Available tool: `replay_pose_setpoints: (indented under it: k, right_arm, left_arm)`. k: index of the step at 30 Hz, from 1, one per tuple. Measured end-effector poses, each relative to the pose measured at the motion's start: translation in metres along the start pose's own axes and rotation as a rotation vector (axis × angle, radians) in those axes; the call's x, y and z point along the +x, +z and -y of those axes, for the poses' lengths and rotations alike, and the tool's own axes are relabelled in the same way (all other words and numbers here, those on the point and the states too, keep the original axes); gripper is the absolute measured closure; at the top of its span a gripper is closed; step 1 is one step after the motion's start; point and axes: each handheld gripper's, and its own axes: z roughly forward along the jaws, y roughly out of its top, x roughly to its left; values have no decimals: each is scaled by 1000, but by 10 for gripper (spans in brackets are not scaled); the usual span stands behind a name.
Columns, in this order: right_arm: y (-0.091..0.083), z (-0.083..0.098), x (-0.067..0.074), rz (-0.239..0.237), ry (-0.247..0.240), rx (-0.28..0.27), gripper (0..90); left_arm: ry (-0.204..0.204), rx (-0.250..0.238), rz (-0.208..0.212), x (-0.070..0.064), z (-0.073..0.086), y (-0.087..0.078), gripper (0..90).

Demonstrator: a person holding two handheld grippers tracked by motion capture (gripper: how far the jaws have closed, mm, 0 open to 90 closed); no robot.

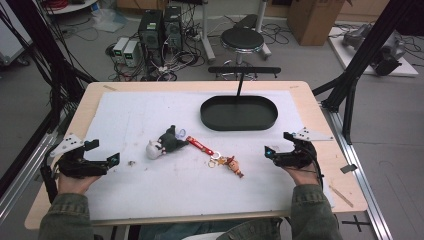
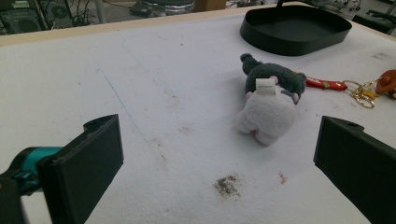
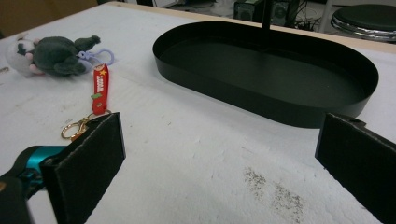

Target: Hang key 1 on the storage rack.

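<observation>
A grey and white plush toy [image 1: 164,142] lies mid-table, also in the left gripper view [image 2: 271,100] and the right gripper view [image 3: 51,55]. Just right of it lies a red strap keychain [image 1: 200,145] [image 3: 100,88], then a small figure keychain [image 1: 234,165] [image 2: 386,81]. A black oval tray [image 1: 239,126] [image 3: 233,93] sits empty at the back. My left gripper [image 1: 103,152] [image 2: 217,144] rests open at the table's left, facing the plush from a short way off. My right gripper [image 1: 279,144] [image 3: 219,140] is open at the right, in front of the tray, holding nothing.
A white mat [image 1: 150,190] covers the wooden table. A thin black post [image 1: 240,82] rises behind the tray. Beyond the far edge stand a stool [image 1: 242,40] and computer towers [image 1: 160,30]. Black frame struts [image 1: 360,65] flank the right side.
</observation>
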Motion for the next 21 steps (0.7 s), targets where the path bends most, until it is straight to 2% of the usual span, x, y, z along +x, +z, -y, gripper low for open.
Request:
replay_pose_setpoints:
  k: [3,7,12,13,18,21]
  right_arm:
    - [3,-8,2,-7,-7,3,4]
    - [13,-21,7,-22,-43,51,5]
    - [21,-32,12,-34,-65,75,4]
    - [26,-38,14,-37,-79,98,5]
    - [36,-50,21,-46,-80,136,5]
    - [46,-57,27,-58,-107,155,5]
  left_arm:
    - [4,11,0,-1,1,2,18]
    - [11,11,-5,-1,1,2,18]
    - [2,8,-3,0,2,1,19]
    - [0,8,-3,0,2,1,19]
    - [1,7,-3,0,1,1,19]
    - [1,10,-3,0,2,1,26]
